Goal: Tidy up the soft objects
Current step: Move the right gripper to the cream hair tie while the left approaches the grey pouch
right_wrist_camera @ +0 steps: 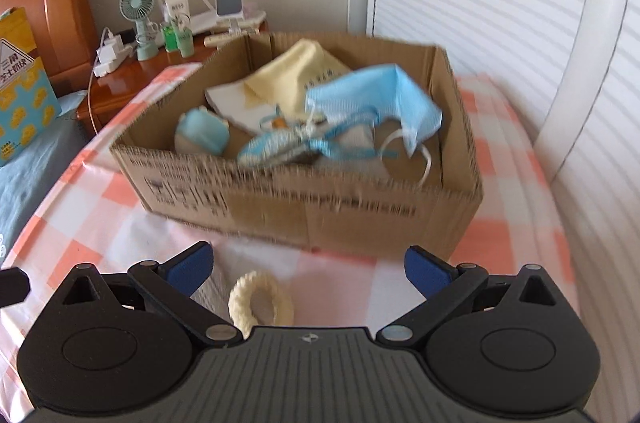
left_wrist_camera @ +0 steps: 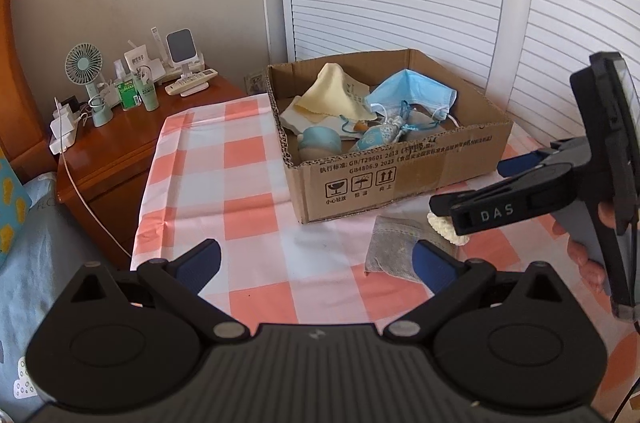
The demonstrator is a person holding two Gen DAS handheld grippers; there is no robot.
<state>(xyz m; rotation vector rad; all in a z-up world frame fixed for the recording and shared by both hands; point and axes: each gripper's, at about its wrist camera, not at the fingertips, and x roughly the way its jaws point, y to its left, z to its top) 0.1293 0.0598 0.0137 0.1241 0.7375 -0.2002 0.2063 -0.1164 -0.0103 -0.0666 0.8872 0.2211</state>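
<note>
Lying on the checked table just in front of the cardboard box, a cream knitted ring touches a grey cloth. Above the ring, the right hand-held gripper gapes wide, holding nothing. The left hand-held gripper is likewise spread and empty. Inside the box sit a blue face mask and a yellow cloth.

Corrugated cardboard box — matt brown, rough cut edges. Checked cloth on the counter looks smooth, slightly creased. Knitted cream ring — ribbed, soft. At ten o'clock, glossy varnished wooden nightstand.
</note>
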